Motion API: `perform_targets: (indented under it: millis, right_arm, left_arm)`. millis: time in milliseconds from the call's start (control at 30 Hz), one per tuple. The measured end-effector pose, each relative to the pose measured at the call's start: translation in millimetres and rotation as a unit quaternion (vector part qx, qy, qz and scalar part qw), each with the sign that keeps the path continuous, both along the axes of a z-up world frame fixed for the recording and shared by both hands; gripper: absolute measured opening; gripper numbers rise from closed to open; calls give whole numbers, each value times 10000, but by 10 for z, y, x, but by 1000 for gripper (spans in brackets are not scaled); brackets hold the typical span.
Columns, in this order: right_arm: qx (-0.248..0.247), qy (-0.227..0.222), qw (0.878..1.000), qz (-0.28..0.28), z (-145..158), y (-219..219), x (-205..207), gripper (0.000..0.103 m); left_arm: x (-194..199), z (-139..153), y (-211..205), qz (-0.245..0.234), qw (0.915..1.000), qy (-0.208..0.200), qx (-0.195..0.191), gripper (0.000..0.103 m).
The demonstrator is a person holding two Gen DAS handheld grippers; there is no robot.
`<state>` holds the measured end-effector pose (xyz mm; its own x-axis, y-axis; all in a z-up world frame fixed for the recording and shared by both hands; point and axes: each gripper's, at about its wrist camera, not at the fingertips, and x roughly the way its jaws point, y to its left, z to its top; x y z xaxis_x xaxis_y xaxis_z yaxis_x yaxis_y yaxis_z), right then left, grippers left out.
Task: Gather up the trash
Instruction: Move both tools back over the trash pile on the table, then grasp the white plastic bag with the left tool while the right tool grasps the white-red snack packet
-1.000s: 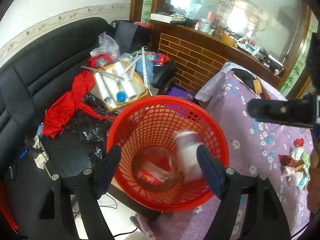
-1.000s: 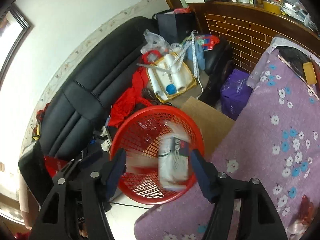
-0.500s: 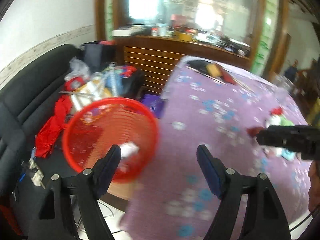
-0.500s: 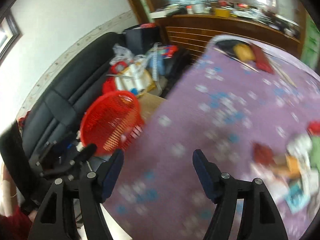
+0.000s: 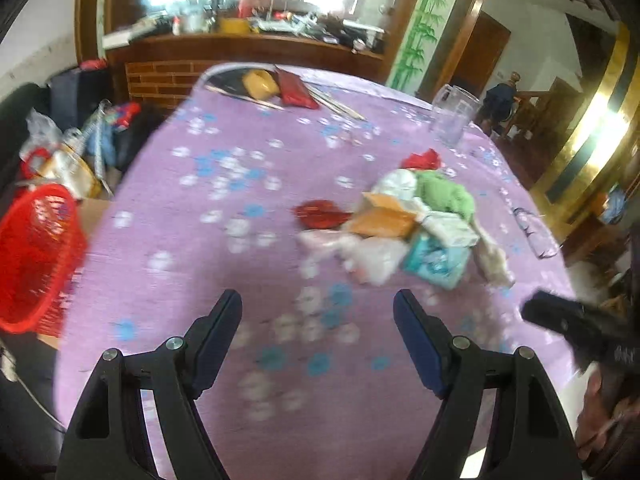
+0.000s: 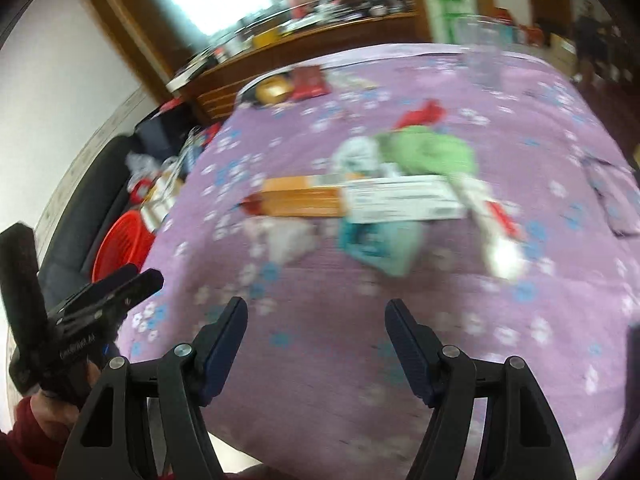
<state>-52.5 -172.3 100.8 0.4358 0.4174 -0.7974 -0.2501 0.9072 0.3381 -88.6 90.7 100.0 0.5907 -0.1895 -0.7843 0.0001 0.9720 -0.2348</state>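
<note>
Purple-clothed table's trash heap (image 5: 404,224) lies beyond both spread, empty fingers (image 6: 222,336).

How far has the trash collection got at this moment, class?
Done: nothing certain; the red basket's contents are hidden. In hand: nothing; the left gripper and right gripper are both open and empty over the purple tablecloth. Left: the pile of trash, including an orange box, still lies there.

Black gripper (image 5: 318,320) frames, navy fingers (image 5: 416,340), silver screws, red sleeve (image 6: 24,440)
</note>
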Motion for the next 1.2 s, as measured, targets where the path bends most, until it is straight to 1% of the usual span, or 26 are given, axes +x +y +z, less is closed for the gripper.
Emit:
perform_targets:
  millis: [67, 133, 267, 300, 400, 467, 567, 667, 767, 900, 1000, 1200]
  right_arm:
    - [-12, -35, 9998, -194, 29, -233, -43, 76]
    - [-34, -51, 9992, -404, 43, -458, -85, 76]
    - [43, -79, 9969, -778, 94, -879, -182, 76]
    - [65, -88, 9961, -870, 108, -975, -210, 76]
    - [107, -135, 9938, -1098, 157, -1207, -257, 76]
    - [116, -217, 9921, -1229, 206, -1349, -293, 76]
    - [127, -264, 9901, -1373, 244, -1480, -316, 76]
    - [182, -231, 9883, -1494, 240, -1553, -264, 76]
    - [180, -166, 9886, -1483, 195, -1544, -189, 76]
    - [43, -78, 9908, -1349, 63, -1421, 1, 76]
    - [-65, 39, 9922, -1242, -68, -1311, 146, 76]
    - [-224, 144, 9945, -1008, -256, -1116, 382, 76]
  left_arm:
    - [173, -74, -86, 110, 9996, 211, -129, 77]
    - [348, -179, -158, 174, 9982, 418, -385, 77]
    - [691, -410, -270, 348, 9946, 801, -562, 76]
    - [761, -472, -293, 416, 9937, 892, -533, 72]
    - [915, -603, -311, 558, 9912, 1063, -556, 67]
    - [993, -648, -323, 594, 9909, 1094, -511, 67]
    - [1127, -727, -385, 560, 9915, 1122, -334, 67]
    - [1214, -757, -441, 394, 9933, 1069, -189, 67]
    - [1217, -750, -475, 209, 9949, 985, -78, 67]
    - [1108, -722, -489, -81, 9968, 798, 71, 56]
    - [983, -696, -429, -210, 9968, 765, -18, 53]
    - [614, -661, -307, -507, 9950, 851, -111, 53]
